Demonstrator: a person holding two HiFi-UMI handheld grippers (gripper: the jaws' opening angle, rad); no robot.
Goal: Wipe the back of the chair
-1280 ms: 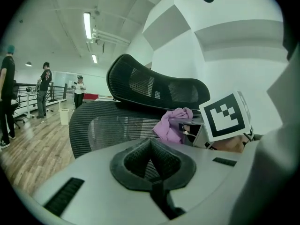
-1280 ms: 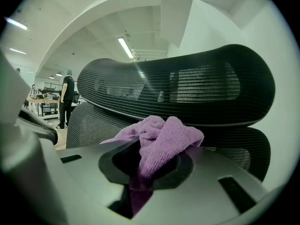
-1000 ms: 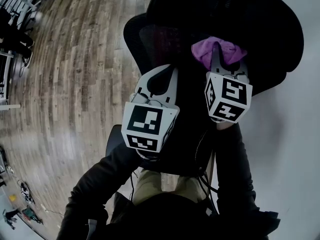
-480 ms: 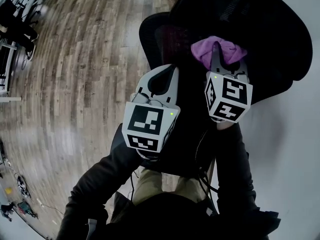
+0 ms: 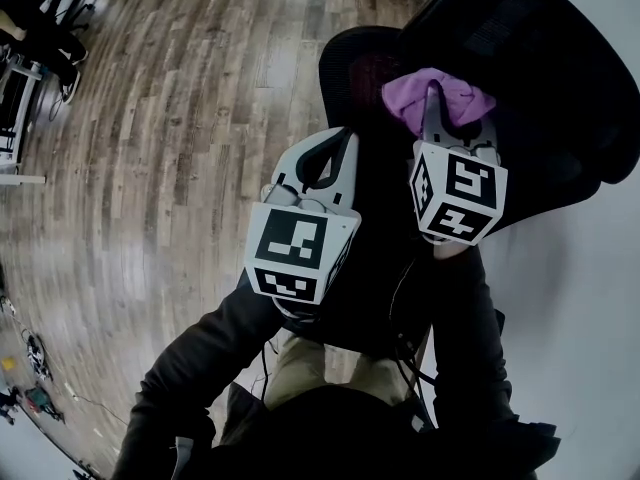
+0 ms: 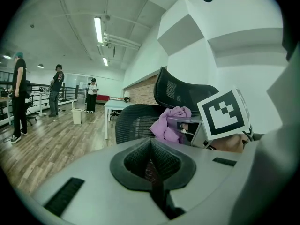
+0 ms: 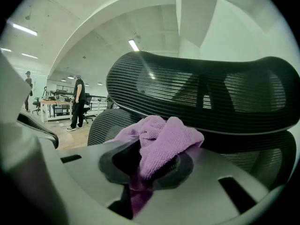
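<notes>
The black mesh chair (image 5: pixel 530 58) fills the upper right of the head view. Its back (image 7: pixel 201 90) curves right in front of the right gripper. My right gripper (image 5: pixel 433 96) is shut on a purple cloth (image 5: pixel 440 100), which bunches out of the jaws (image 7: pixel 161 142) against the chair's mesh. My left gripper (image 5: pixel 347 138) hangs to the left of it over the chair's lower mesh part, shut with nothing in it. In the left gripper view the cloth (image 6: pixel 171 123), the right gripper's marker cube (image 6: pixel 223 114) and the chair back (image 6: pixel 180 90) lie just ahead of the shut left gripper (image 6: pixel 151 146).
Wooden floor (image 5: pixel 170 138) spreads to the left. A white wall (image 5: pixel 590 288) stands at the right. A white table (image 6: pixel 117 105), a bin (image 6: pixel 76 116) and standing people (image 6: pixel 18 97) are far off, as are desks (image 7: pixel 54 106). The holder's dark sleeves (image 5: pixel 200 368) fill the bottom.
In the head view the chair has shifted to the right and up against the floor. Both grippers and the cloth hold nearly the same place in the picture.
</notes>
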